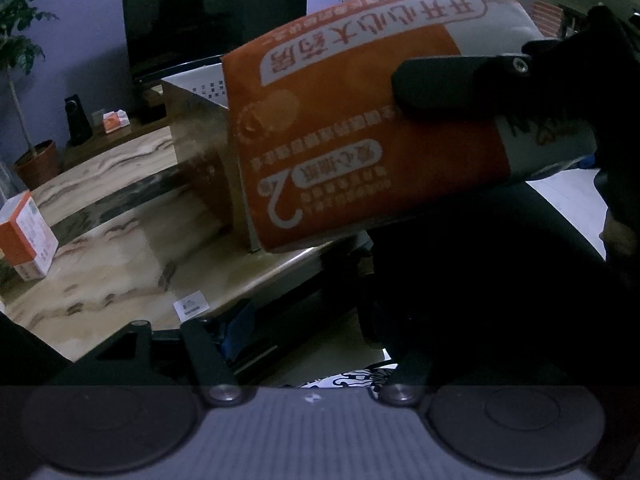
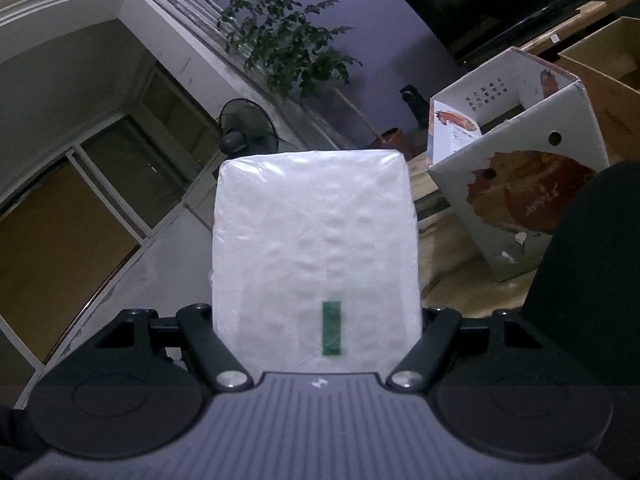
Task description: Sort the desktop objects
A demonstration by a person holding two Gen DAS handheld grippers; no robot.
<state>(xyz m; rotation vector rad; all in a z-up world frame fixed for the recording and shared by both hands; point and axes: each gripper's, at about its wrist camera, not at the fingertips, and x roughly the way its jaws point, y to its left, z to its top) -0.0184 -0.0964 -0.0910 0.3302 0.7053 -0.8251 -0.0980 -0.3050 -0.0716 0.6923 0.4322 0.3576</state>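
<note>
Right claw (image 2: 316, 344): we see it pinching a white tissue pack (image 2: 314, 248), raised above the tabletop (image 2: 460, 288).
Left claw (image 1: 304, 344): we cannot tell its spread; nothing sits between its links.
Tissue pack, left view (image 1: 360, 140): orange face, a black finger (image 1: 440, 84) pressed on it.
Cardboard box (image 2: 516, 184): open, beyond on the tabletop.
Small orange box (image 1: 26, 236): far left.

Right gripper (image 2: 316, 240) fingertips behind tissue pack (image 2: 316, 248)

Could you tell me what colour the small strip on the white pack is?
Green strip, clearest in the right wrist view.
</note>
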